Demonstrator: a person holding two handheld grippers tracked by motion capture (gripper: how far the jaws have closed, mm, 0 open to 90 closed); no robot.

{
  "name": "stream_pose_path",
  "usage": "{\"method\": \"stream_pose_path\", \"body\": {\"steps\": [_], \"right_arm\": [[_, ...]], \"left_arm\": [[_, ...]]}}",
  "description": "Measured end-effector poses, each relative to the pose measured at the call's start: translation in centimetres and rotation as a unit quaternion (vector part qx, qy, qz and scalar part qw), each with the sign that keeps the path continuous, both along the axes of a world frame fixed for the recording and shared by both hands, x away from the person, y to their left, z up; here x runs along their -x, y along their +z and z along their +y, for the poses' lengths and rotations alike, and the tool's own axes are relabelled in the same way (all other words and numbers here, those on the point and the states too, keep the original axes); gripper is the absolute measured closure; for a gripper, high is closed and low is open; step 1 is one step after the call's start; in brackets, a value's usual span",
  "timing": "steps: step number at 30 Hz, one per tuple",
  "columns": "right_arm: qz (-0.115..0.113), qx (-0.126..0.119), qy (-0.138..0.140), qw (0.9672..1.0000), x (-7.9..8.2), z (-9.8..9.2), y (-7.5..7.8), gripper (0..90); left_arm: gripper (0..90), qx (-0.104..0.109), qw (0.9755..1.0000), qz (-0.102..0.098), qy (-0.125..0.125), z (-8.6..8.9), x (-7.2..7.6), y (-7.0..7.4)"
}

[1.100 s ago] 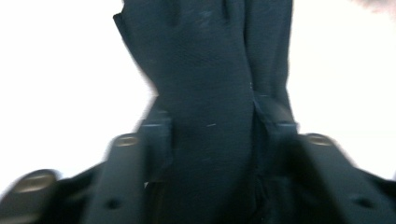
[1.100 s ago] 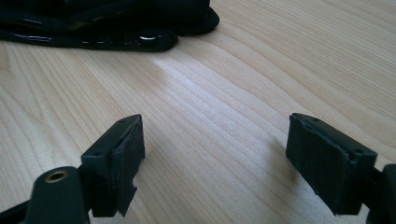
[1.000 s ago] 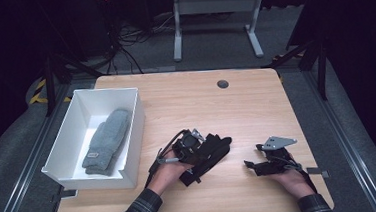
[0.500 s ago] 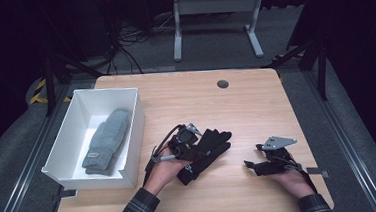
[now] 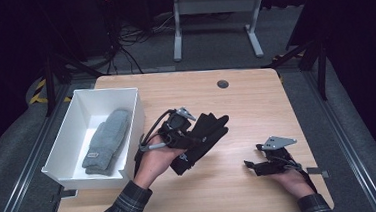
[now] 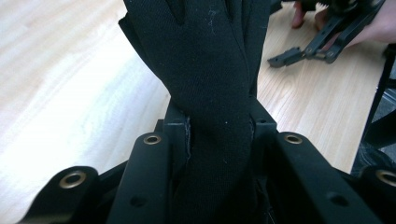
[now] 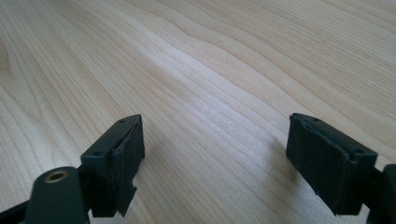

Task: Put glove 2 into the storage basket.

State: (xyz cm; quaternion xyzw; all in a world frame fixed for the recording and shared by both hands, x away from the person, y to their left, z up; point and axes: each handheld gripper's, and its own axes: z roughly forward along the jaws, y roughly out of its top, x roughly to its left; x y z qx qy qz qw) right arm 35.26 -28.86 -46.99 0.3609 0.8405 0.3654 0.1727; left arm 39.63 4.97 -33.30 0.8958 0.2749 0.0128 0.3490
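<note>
In the high view, a black glove [image 5: 209, 132] hangs above the middle of the wooden table [image 5: 256, 106], fingers pointing to the far right. My left gripper [image 5: 189, 138] is shut on its cuff end. In the left gripper view, the glove [image 6: 205, 70] is pinched between the two jaws of that gripper [image 6: 219, 135] and stretches away from them. My right gripper [image 5: 253, 166] rests low at the table's near right, open, and it also appears far off in the left gripper view [image 6: 299, 53]. The right gripper view has its pads [image 7: 130, 149] wide apart over bare wood.
A white bin [image 5: 134, 120] stands at the table's left with a grey mitten [image 5: 106, 142] lying inside. A dark cable hole [image 5: 222, 84] sits near the far edge. Desk legs and cables stand on the floor behind.
My left gripper has lifted with the black glove, which now hangs off the table and sits a little farther back. The right gripper has stayed put.
</note>
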Motion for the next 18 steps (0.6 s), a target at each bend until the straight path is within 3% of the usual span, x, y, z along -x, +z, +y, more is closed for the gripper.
{"method": "stream_pose_path", "body": {"steps": [9, 18], "right_arm": [[-0.001, 0.0, 0.0, 1.0, 0.0, 0.0, 0.0, 19.9], [0.0, 0.001, 0.001, 1.0, 0.0, 0.0, 0.0, 19.7]], "left_arm": [[69.8, 0.0, 0.9995, -0.022, 0.024, 3.1, -0.5, 4.5], [69.8, 0.005, 0.9979, -0.031, 0.057, 7.1, -1.0, 7.2]]}}
